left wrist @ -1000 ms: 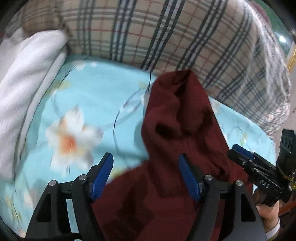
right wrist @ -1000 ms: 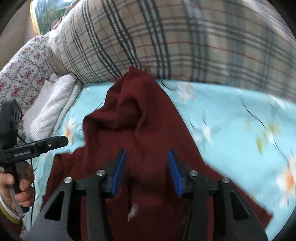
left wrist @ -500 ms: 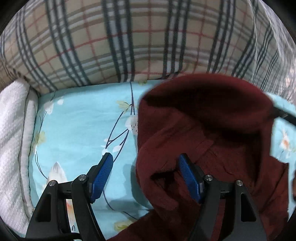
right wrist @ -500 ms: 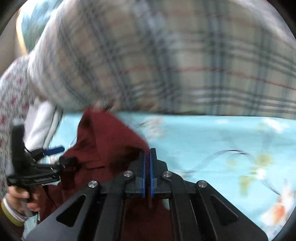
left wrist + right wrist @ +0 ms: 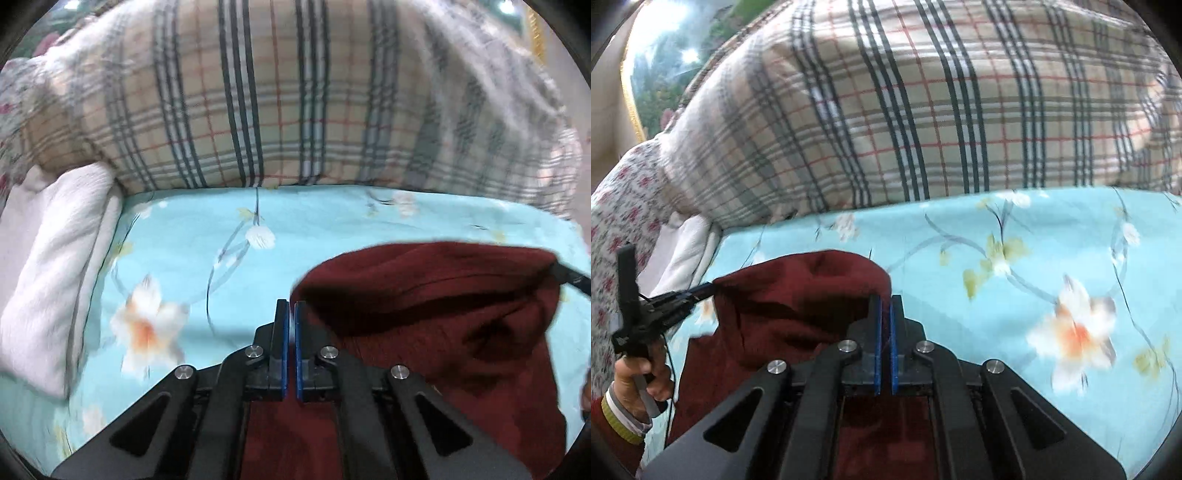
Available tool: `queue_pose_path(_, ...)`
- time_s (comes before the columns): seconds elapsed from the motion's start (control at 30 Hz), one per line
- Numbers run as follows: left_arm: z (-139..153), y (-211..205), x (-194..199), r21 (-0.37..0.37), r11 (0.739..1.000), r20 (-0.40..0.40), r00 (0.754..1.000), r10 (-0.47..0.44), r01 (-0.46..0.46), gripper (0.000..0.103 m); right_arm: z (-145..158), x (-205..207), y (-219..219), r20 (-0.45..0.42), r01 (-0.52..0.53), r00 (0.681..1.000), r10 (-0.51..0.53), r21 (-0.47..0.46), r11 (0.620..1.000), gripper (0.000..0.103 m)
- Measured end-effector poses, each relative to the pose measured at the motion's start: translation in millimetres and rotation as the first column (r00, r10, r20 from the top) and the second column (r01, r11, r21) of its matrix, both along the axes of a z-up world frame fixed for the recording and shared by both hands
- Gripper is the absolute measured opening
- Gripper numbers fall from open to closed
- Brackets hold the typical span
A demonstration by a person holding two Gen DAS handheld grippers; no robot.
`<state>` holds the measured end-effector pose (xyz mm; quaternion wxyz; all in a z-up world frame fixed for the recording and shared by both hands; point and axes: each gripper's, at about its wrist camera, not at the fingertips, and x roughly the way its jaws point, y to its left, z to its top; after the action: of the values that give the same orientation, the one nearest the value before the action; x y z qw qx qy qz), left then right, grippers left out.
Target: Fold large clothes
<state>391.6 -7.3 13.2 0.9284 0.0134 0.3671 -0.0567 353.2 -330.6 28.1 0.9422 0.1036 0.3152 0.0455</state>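
A dark red garment (image 5: 443,317) hangs stretched between my two grippers above the light blue floral bed sheet (image 5: 192,251). In the left wrist view my left gripper (image 5: 290,308) has its jaws closing down to a thin slit, with the garment's left corner pinched in them. The right gripper's tip (image 5: 570,278) grips the far right corner. In the right wrist view my right gripper (image 5: 885,302) is shut on the garment (image 5: 783,317). A hand (image 5: 635,373) holds the left gripper (image 5: 700,291) at the other corner. The garment's lower part is hidden behind the gripper bodies.
A big plaid quilt (image 5: 295,110) is piled along the far side of the bed. A folded white blanket (image 5: 55,266) lies at the left edge, with a flowered pillow (image 5: 613,221) behind it. Bare sheet (image 5: 1034,280) lies to the right of the garment.
A second ago both grippers stood open over the heaped garment. The right one shut first, then the left. The garment's top edge now hangs taut between them, drawn back from the quilt.
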Motion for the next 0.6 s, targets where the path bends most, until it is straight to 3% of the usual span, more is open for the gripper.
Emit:
queue_pose_path(0.07,2.1,1.9,-32.4,-0.025,1.0,0.027,1.0,-0.001,0.002,0.001,-7.8,-21.3,-0.2,-0.005,-0.007,1.0,0.007,0.014,1.0,0.003)
queue_pose_path(0.23,-12.7,6.6,-92.2,-0.072,0.997,0.004,1.0,-0.006,0.006,0.001,-39.1,-62.8,10.2,-0.05,-0.03,0.998,0.032,0.025,0.999,0.003)
queue_pose_path(0.33,-19.6,7.6,-94.4,-0.102,0.995,-0.036,0.999,-0.025,0.022,0.001,-54.1,-67.5,9.5,-0.101,-0.007,0.995,0.009,0.029,1.0,0.003)
queue_pose_path(0.47,-7.5,1.1,-80.6,-0.147,0.985,-0.047,0.994,-0.096,0.089,0.002,-50.2,-67.3,5.9,-0.095,0.0,0.995,0.003,0.039,0.999,0.003)
queue_pose_path(0.53,-2.3,-9.1,-54.8,-0.132,0.983,-0.068,0.988,-0.14,0.13,0.016,-47.5,-64.5,7.8,-0.093,-0.01,0.996,0.014,0.043,0.999,0.003)
queue_pose_path(0.6,0.0,-21.7,-26.1,-0.093,0.982,-0.092,0.981,-0.173,0.164,0.065,-45.9,-59.7,10.2,-0.092,-0.023,0.995,0.027,0.048,0.999,0.004)
